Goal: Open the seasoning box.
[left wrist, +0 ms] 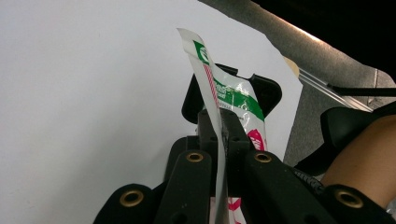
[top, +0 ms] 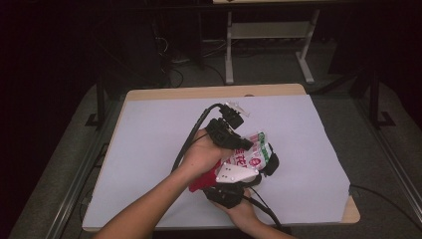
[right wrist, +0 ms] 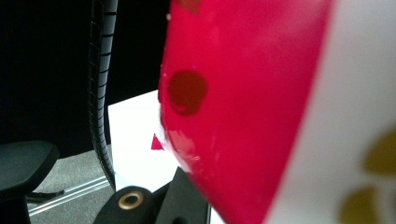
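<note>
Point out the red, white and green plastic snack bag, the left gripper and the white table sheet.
Red, white and green plastic snack bag (top: 254, 153), high view, printed face.
Left gripper (left wrist: 223, 135), left gripper view, between jaw tips.
White table sheet (top: 159, 134), high view, bare part.

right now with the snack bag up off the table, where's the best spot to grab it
By its flat sealed edge, coming edge-on so both pads close on the two faces. The snack bag is thin and limp; in the left gripper view the left claw already pinches that flattened strip this way. The red end sits close against the right claw. The puffy middle would likely slip or crush.
</note>
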